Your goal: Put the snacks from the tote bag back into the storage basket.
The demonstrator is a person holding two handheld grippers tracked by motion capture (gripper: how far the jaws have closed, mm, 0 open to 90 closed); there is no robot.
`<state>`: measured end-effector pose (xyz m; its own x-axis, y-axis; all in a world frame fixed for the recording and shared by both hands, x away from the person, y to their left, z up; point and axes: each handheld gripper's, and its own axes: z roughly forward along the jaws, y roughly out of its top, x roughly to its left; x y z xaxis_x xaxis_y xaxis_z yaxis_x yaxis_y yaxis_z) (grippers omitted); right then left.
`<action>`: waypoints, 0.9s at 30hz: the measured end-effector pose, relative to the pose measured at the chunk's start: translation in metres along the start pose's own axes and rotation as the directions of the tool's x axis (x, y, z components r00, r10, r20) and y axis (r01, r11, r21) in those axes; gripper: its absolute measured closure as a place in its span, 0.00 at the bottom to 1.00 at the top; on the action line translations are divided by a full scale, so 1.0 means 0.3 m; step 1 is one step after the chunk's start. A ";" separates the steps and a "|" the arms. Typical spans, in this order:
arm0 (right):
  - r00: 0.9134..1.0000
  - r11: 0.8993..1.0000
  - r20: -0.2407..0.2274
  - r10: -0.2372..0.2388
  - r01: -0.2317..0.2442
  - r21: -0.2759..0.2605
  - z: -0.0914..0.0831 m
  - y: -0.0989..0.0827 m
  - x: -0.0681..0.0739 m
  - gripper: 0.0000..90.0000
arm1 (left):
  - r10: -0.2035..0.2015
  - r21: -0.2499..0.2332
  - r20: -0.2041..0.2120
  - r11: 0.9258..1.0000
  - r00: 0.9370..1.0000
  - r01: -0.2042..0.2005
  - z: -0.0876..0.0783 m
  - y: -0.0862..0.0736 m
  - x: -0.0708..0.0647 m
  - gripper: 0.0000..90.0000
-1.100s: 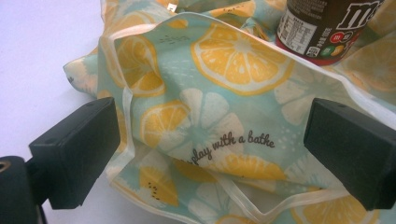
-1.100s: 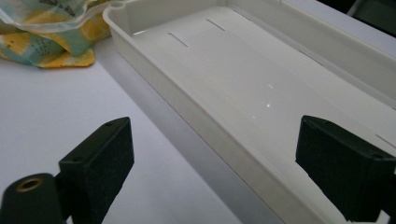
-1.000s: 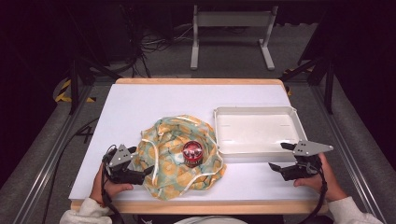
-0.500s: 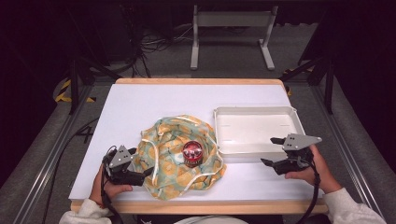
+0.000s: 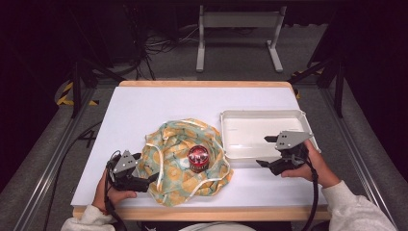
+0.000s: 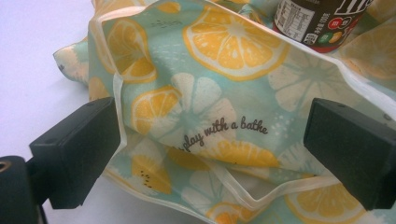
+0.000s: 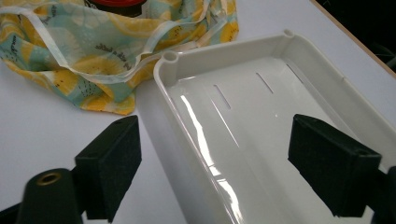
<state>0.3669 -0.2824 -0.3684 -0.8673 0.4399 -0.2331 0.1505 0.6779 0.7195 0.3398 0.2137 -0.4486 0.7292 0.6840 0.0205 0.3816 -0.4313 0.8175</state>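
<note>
High view: left gripper (image 5: 144, 180) gaping over bag (image 5: 185, 159) edge, right gripper (image 5: 269, 151) parted and empty, just widened, near tray (image 5: 262, 117); advisable pinching one hem layer, clear of jar (image 5: 197, 158).

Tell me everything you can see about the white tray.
The white tray is a shallow rectangular dish of glossy plastic, with rounded corners, a raised rim and thin slots in its floor. It lies flat and empty on the table, right of the lemon-print cloth, whose edge reaches its corner. The right gripper hovers above its near edge, jaws apart.
</note>
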 end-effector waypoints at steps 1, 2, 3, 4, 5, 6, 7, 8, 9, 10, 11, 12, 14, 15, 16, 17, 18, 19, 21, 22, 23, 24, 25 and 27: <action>1.000 1.000 -0.008 -0.009 0.009 0.002 0.006 0.008 0.002 0.21 | 0.002 0.001 0.000 1.000 1.000 -0.002 0.000 0.000 0.001 0.05; 1.000 1.000 -0.008 -0.009 0.009 0.002 0.006 0.008 0.002 0.21 | 0.002 0.001 0.000 1.000 1.000 -0.002 0.000 0.000 0.001 0.05; 0.999 0.999 -0.020 -0.027 0.028 0.016 0.019 0.024 0.005 0.20 | -0.001 0.001 0.003 1.000 1.000 0.001 0.001 0.000 0.001 0.05; 0.999 0.999 -0.019 -0.035 0.035 0.018 0.024 0.029 0.005 0.20 | -0.001 0.001 0.003 1.000 1.000 0.001 0.001 0.000 0.001 0.05; 0.999 0.999 -0.019 -0.035 0.035 0.018 0.024 0.029 0.005 0.20 | -0.003 0.002 0.003 1.000 1.000 0.003 0.001 0.000 0.000 0.05; 0.998 0.998 -0.030 -0.051 0.052 0.022 0.039 0.046 0.007 0.21 | 0.004 0.002 0.000 1.000 1.000 -0.004 0.000 0.001 0.000 0.05; 0.998 0.998 -0.029 -0.062 0.062 0.028 0.044 0.053 0.008 0.21 | 0.003 0.003 0.001 1.000 1.000 -0.003 0.000 0.001 -0.001 0.05; 0.997 0.997 -0.030 -0.069 0.070 0.032 0.051 0.062 0.010 0.21 | 0.004 0.005 0.001 1.000 1.000 -0.004 0.001 0.001 0.000 0.05; 0.997 0.997 -0.042 -0.072 0.074 0.035 0.058 0.072 0.012 0.21 | 0.003 0.004 0.001 1.000 1.000 -0.003 0.001 0.001 0.000 0.05; 0.996 0.996 -0.051 -0.079 0.081 0.036 0.065 0.082 0.015 0.21 | 0.003 0.005 0.000 1.000 1.000 -0.003 0.001 0.000 0.000 0.05; 0.994 0.994 -0.056 -0.097 0.100 0.049 0.075 0.095 0.021 0.21 | 0.003 0.005 0.000 1.000 1.000 -0.003 0.001 0.000 0.000 0.05; 0.992 0.992 -0.058 -0.108 0.112 0.057 0.081 0.102 0.026 0.21 | 0.000 0.003 0.002 1.000 1.000 0.000 0.002 0.000 0.000 0.05; 0.990 0.990 -0.068 -0.125 0.129 0.063 0.099 0.121 0.032 0.21 | 0.000 0.002 0.003 1.000 1.000 0.000 0.001 -0.001 0.000 0.05; 0.988 0.988 -0.082 -0.131 0.136 0.067 0.107 0.131 0.035 0.21 | 0.002 0.004 0.000 1.000 1.000 -0.002 0.000 0.000 0.000 0.05; 0.986 0.986 -0.083 -0.143 0.149 0.076 0.115 0.140 0.039 0.20 | 0.002 0.004 0.000 1.000 1.000 -0.002 0.000 0.000 0.000 0.05; 0.984 0.982 -0.079 -0.160 0.167 0.086 0.125 0.153 0.043 0.20 | 0.004 0.003 0.000 1.000 1.000 -0.004 -0.001 0.000 0.000 0.05; 0.983 0.981 -0.086 -0.164 0.172 0.087 0.131 0.162 0.044 0.20 | 0.004 0.003 0.001 1.000 1.000 -0.004 -0.001 -0.001 0.000 0.05; 0.981 0.981 -0.096 -0.168 0.176 0.083 0.136 0.171 0.045 0.21 | 0.007 0.003 0.001 1.000 1.000 -0.007 -0.001 -0.001 0.001 0.05; 0.979 0.978 -0.098 -0.179 0.188 0.089 0.146 0.187 0.046 0.21 | 0.006 0.001 0.001 1.000 1.000 -0.006 -0.002 -0.002 0.000 0.05; 0.978 0.978 -0.107 -0.179 0.188 0.090 0.151 0.196 0.046 0.21 | 0.006 0.001 0.001 1.000 1.000 -0.006 -0.002 -0.002 0.000 0.05; 0.977 0.978 -0.118 -0.178 0.188 0.085 0.156 0.204 0.045 0.21 | 0.001 0.002 0.001 1.000 1.000 -0.001 -0.002 -0.003 0.000 0.05; 0.977 0.978 -0.118 -0.178 0.188 0.085 0.156 0.204 0.045 0.21 | 0.001 0.002 0.001 1.000 1.000 -0.001 -0.002 -0.003 0.000 0.05; 0.974 0.976 -0.128 -0.188 0.199 0.086 0.167 0.219 0.045 0.21 | 0.003 0.003 0.003 1.000 1.000 -0.003 -0.004 -0.004 0.000 0.05; 0.971 0.974 -0.134 -0.196 0.209 0.089 0.178 0.234 0.047 0.22 | 0.005 0.004 0.002 1.000 1.000 -0.005 -0.004 -0.005 0.000 0.05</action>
<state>0.3905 -0.1971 -0.3563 -0.9357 0.2151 -0.2798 0.0076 0.8048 0.5934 0.3385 0.2151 -0.4491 0.7321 0.6808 0.0233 0.3804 -0.4369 0.8151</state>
